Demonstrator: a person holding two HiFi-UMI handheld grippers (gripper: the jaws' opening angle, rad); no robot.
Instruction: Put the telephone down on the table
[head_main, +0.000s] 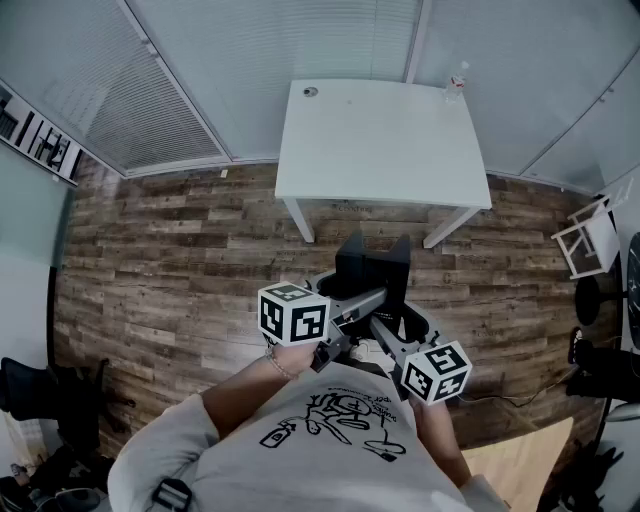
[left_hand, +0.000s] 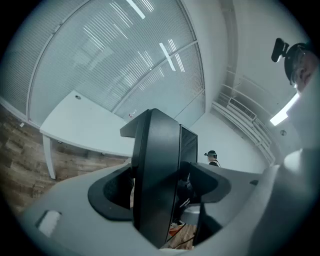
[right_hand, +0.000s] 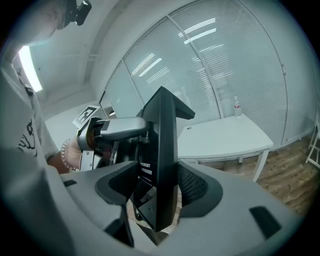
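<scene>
- The left tool (left_hand: 161, 192) and the right tool (right_hand: 159, 187) each clamp the black telephone (head_main: 375, 268), one from either side.
- The telephone hangs over the wooden floor (head_main: 180, 260), well apart from the white surface (head_main: 380, 140) ahead.
- Nothing is set down yet. Carrying it over, lowering and releasing all remain.

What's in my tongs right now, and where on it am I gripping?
The telephone, held by both: the left tongs and the right tongs each clamp an upright black panel of it.
</scene>
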